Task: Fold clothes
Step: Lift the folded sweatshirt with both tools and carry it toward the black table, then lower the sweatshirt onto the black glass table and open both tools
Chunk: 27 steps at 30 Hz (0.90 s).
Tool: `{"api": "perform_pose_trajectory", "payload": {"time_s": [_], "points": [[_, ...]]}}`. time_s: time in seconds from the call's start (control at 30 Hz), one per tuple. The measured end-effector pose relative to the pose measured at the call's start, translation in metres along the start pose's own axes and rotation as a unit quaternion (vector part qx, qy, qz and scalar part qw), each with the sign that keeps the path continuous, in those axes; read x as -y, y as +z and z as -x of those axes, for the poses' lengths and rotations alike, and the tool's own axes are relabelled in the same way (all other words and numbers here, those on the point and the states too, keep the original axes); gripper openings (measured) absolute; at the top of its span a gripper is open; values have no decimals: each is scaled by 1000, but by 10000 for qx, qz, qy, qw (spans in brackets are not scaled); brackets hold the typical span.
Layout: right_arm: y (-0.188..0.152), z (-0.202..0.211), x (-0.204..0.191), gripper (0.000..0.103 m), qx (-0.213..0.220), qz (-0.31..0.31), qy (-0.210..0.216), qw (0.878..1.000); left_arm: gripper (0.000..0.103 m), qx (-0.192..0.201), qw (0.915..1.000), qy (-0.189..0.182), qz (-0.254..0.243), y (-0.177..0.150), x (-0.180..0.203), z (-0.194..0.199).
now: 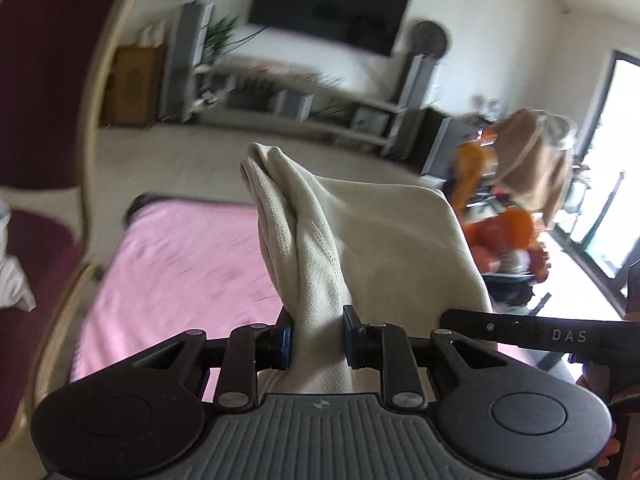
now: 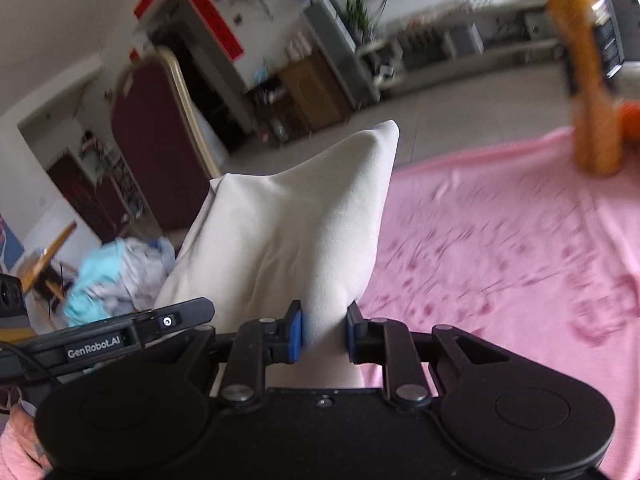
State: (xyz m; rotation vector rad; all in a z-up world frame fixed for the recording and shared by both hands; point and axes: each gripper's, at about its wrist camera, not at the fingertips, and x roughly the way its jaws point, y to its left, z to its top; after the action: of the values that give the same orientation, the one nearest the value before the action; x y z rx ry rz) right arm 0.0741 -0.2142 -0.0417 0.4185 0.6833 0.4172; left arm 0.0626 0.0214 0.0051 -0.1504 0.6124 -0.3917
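Cream garment (image 1: 360, 240), soft knit, ribbed stitching along one bunched edge. It is off the pink sheet (image 1: 180, 272) and hangs between my two claws. Left claw (image 1: 318, 338) is clamped on a gathered fold of it; the cloth stands up past the blue pads (image 1: 286, 340) in a peak, then drapes off to the right. Right claw (image 2: 324, 336) is clamped on another part of the same garment (image 2: 288, 232), which rises there as a smoother, pointed corner.

Left view only: a dark television (image 1: 328, 8) on the far wall, a low grey shelf unit (image 1: 288, 96) beneath it, a tan cloth (image 1: 536, 160) hung over orange items at right, a bright glass door (image 1: 616, 152). The other claw's arm, lettered DAS, crosses the lower right.

Right view only: a heap of light blue and white clothes (image 2: 116, 276) at left, an orange giraffe toy (image 2: 592, 96) standing at the sheet's far edge, red banners (image 2: 212, 20) round a doorway, a wooden cabinet (image 2: 316, 92).

Both views: the maroon chair (image 1: 52, 72) with its pale frame, the pink sheet spread below.

The raised cloth blocks the middle of each view. Backgrounds are motion-blurred; small things on the shelves I cannot make out.
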Motion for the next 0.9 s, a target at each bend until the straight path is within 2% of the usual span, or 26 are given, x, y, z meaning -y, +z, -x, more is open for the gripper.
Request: {"api": "perform_pose_trajectory", "payload": {"time_s": [0.2, 0.4, 0.5, 0.6, 0.77, 0.8, 0.83, 0.87, 0.9], "points": [[14, 98, 41, 21, 686, 27, -591, 9959, 23, 112, 9974, -556, -436, 7, 97, -18], [21, 168, 99, 21, 1026, -153, -1380, 9850, 23, 59, 9902, -1100, -861, -4, 195, -56], [19, 192, 135, 21, 933, -297, -1754, 9796, 23, -217, 9866, -1391, -821, -18, 228, -86], [10, 200, 168, 21, 759, -509, -2037, 9748, 23, -590, 9835, -1528, -763, -36, 251, -121], [-4, 188, 233, 21, 535, -905, -2162, 9707, 24, -981, 9824, -1337, -864, -66, 271, -177], [-8, 182, 246, 21, 535, -1016, -2134, 9702, 33, -1018, 9835, -1137, -976, -73, 272, -192], [-13, 173, 260, 22, 566, -1151, -2090, 9695, 37, -1124, 9835, -883, -1111, -80, 272, -208], [-19, 165, 274, 28, 617, -1328, -2102, 9666, 41, -1324, 9814, -553, -1278, -87, 269, -223], [-26, 158, 288, 34, 673, -1520, -2144, 9625, 36, -1521, 9775, -221, -1444, -95, 266, -239]]}}
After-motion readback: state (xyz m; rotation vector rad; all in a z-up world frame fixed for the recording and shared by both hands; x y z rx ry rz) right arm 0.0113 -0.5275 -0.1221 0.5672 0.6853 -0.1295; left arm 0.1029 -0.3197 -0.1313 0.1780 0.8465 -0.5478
